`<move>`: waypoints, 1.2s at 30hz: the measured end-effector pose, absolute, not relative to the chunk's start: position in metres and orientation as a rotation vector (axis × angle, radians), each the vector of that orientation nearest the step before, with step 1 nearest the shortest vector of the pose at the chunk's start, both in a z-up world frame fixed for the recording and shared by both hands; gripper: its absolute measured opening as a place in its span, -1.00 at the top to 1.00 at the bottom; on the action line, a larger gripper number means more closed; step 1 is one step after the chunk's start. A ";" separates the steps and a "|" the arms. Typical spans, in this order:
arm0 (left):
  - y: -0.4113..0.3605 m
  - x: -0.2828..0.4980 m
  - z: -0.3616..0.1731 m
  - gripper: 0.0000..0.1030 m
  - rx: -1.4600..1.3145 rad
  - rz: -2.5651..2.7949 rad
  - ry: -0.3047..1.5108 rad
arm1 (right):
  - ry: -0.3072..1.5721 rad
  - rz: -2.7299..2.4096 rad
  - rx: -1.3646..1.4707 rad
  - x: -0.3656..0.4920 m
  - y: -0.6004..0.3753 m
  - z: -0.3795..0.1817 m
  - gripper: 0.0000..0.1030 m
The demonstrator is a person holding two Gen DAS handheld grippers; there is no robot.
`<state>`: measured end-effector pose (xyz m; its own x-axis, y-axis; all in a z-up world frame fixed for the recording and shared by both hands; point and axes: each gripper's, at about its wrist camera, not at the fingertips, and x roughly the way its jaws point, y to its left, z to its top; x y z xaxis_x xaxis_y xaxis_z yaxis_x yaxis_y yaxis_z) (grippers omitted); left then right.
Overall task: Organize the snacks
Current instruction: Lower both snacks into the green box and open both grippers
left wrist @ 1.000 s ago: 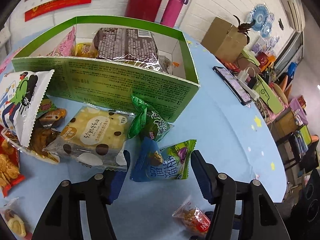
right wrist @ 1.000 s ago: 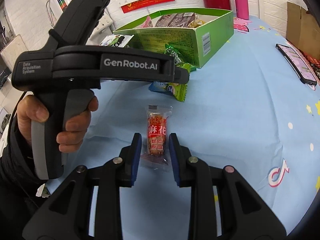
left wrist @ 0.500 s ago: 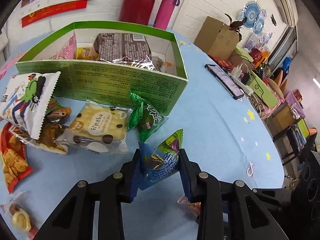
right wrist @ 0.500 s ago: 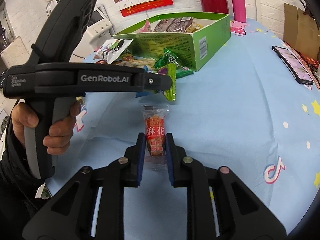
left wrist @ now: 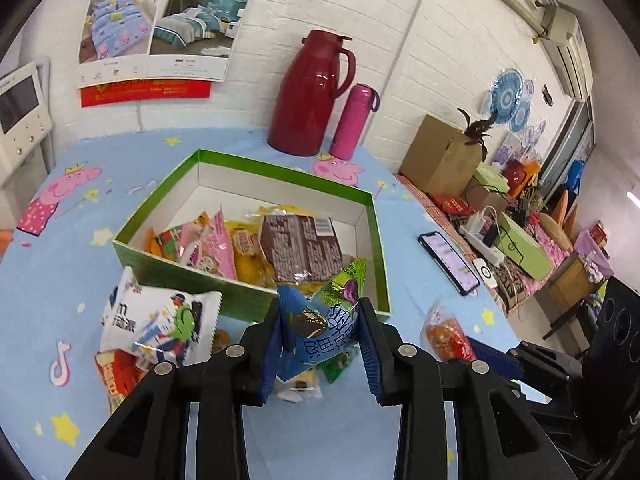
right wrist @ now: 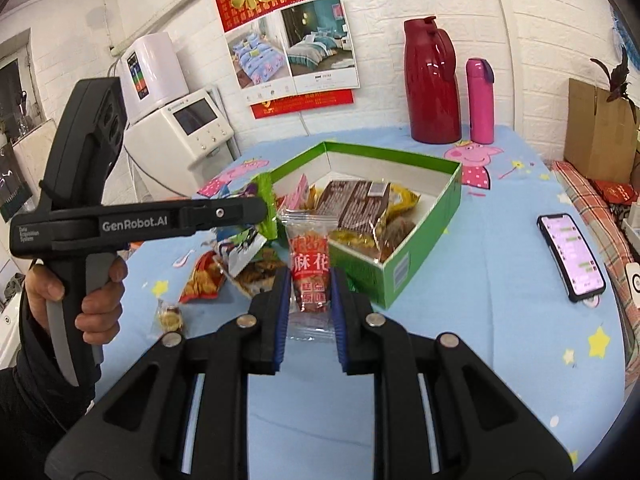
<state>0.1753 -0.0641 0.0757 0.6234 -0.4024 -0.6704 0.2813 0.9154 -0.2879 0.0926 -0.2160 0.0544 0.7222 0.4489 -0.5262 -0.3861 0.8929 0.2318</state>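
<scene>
The left gripper (left wrist: 320, 332) holds a blue and green bag (left wrist: 320, 330) tight between its two fingers, up in the air just over the near wall of the green box (left wrist: 256, 300). The right gripper (right wrist: 309, 300) pinches a red snack pack (right wrist: 310, 272) the same way, lifted above the blue surface (right wrist: 500, 320) in front of the box's near corner. A hand (right wrist: 86, 300) grips the left tool's handle.

The box is open and sits in the middle of the surface. Inside it lie a brown pack (left wrist: 300, 248), a pink pack (left wrist: 218, 252) and some yellow ones. More snacks lie in a heap by the box's near wall, with a white bag (left wrist: 160, 324) on top. A phone (right wrist: 572, 258) lies near the right edge. A red jug (right wrist: 432, 88) and a pink bottle (right wrist: 480, 100) stand at the far edge
</scene>
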 end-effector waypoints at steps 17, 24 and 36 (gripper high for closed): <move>-0.049 0.275 0.041 0.30 -0.120 -0.243 0.858 | 0.649 0.338 0.157 0.217 -0.225 0.040 0.58; -0.038 0.281 0.035 -0.78 -0.112 -0.148 0.772 | 0.617 0.340 0.089 0.232 -0.220 0.029 -0.42; -0.029 0.262 0.040 -0.79 -0.099 -0.107 0.725 | 0.628 0.379 0.120 0.218 -0.218 0.029 -0.53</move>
